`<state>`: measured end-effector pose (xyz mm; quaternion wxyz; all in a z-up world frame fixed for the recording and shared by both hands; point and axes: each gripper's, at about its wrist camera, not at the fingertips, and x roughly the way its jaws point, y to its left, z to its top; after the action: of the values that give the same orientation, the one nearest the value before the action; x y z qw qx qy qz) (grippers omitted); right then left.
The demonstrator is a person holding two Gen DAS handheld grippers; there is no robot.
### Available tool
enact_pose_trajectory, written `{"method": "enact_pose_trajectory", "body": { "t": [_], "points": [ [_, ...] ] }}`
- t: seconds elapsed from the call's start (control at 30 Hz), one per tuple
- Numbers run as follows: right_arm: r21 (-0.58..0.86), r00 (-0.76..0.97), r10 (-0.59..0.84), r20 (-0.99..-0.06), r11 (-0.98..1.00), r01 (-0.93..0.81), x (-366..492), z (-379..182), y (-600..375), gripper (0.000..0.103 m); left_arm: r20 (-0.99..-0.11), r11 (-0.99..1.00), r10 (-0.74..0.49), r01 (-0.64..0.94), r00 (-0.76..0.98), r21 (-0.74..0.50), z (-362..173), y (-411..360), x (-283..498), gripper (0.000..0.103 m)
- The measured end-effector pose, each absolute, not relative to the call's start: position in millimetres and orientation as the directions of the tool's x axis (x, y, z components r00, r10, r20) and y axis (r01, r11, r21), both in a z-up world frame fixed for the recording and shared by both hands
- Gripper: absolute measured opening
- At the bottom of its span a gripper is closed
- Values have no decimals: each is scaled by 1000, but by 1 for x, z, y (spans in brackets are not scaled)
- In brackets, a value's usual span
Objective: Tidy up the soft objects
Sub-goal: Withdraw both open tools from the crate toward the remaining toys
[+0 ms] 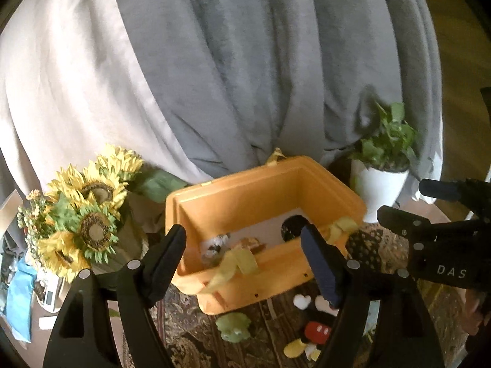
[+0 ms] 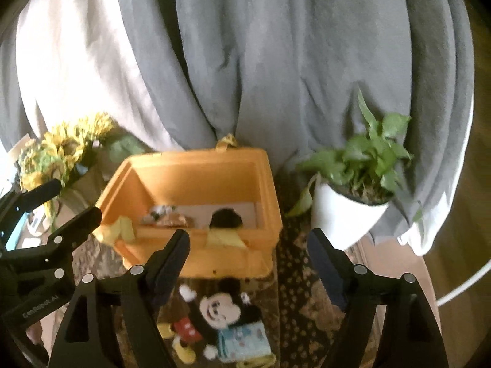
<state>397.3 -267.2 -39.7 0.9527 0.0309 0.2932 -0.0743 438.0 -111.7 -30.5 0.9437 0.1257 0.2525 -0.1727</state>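
An orange bin (image 1: 245, 196) (image 2: 196, 181) with yellow strap handles stands open on a patterned rug. Inside lie a black plush (image 1: 291, 227) (image 2: 225, 217) and a small white-and-black plush (image 1: 214, 243) (image 2: 162, 210). A Mickey Mouse plush (image 1: 316, 328) (image 2: 218, 309) lies on the rug in front of the bin. Beside it are a green frog plush (image 1: 234, 326) and a light-blue soft pouch (image 2: 245, 340). My left gripper (image 1: 244, 233) (image 2: 75, 199) hovers open before the bin with nothing between its fingers. To its right, my right gripper (image 2: 250, 236) (image 1: 405, 199) is open and empty too, above Mickey.
A sunflower bouquet (image 1: 89, 214) (image 2: 61, 150) stands left of the bin. A leafy plant in a white pot (image 1: 380, 184) (image 2: 343, 214) stands to its right. Grey and white curtains (image 1: 245, 61) hang close behind. Clutter sits at the far left (image 1: 21, 300).
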Motion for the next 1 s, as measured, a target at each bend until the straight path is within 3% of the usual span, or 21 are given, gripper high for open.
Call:
{"method": "enact_pose_trajectory", "body": {
  "t": [0.43, 1.0],
  "points": [
    [12, 725, -116, -679, 986, 169, 363, -92, -266, 82, -637, 869, -300, 479, 710, 125, -76, -116, 410, 80],
    [50, 520, -28, -854, 990, 135, 370, -173, -261, 82, -810, 795, -249, 590, 530, 141, -149, -123, 405, 80]
  ]
}}
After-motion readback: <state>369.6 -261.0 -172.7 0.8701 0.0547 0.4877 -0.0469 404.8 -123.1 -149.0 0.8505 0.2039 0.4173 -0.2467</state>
